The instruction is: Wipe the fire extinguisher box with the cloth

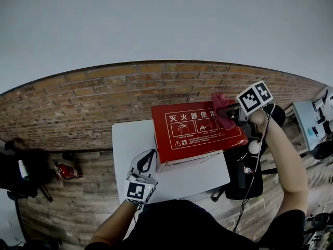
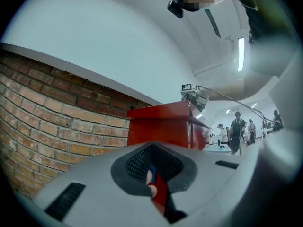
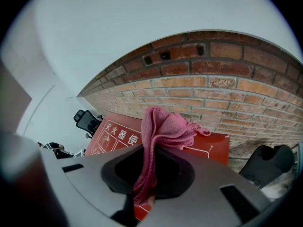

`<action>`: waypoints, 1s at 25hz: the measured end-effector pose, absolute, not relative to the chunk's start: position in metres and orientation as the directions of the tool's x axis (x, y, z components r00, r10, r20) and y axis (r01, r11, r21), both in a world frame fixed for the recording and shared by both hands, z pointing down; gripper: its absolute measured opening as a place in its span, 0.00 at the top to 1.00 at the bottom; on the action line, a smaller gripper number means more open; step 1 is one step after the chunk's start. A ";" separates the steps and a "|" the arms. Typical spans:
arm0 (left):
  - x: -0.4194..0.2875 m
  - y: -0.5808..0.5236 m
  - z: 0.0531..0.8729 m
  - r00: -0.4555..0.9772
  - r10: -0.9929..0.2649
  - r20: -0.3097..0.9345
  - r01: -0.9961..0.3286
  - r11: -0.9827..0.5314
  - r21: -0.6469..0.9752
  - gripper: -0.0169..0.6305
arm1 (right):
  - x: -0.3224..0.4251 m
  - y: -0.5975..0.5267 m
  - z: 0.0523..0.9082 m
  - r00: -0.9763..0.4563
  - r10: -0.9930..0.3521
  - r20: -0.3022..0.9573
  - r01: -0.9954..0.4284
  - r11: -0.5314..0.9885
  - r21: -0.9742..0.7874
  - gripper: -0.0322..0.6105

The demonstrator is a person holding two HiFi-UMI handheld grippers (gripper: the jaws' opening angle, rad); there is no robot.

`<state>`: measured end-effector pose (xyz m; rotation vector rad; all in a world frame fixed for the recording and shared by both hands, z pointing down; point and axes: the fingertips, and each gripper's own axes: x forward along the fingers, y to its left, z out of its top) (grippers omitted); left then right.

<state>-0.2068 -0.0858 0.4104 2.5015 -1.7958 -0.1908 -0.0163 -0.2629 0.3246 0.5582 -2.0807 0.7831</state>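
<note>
Pink knit cloth (image 3: 163, 129) was pinched in my right claw (image 1: 229, 111), bunched at the far right corner of the red fire extinguisher box (image 1: 200, 132). The box's long axis ran leftward from there across the white surface (image 1: 130, 139), so the printed top lay to that claw's left. My right arm reached forward, while my left claw (image 1: 152, 154) sat closed and empty by the box's near left corner.

Brick wall (image 1: 104, 95) just behind box (image 1: 195, 139); open table (image 1: 127, 145) room L & front.
</note>
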 end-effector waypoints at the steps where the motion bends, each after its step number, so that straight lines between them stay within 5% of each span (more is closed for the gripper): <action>1: -0.206 -0.086 0.412 0.317 -0.946 -0.065 -0.939 -0.323 0.117 0.93 | -0.018 -0.262 0.325 -0.565 -0.109 0.818 -0.622 0.708 -0.336 0.85; 25: -0.203 -0.084 0.417 0.336 -0.940 -0.056 -0.932 -0.341 0.123 0.93 | -0.068 -0.238 0.323 -0.657 -0.043 0.752 -0.549 0.712 -0.438 0.85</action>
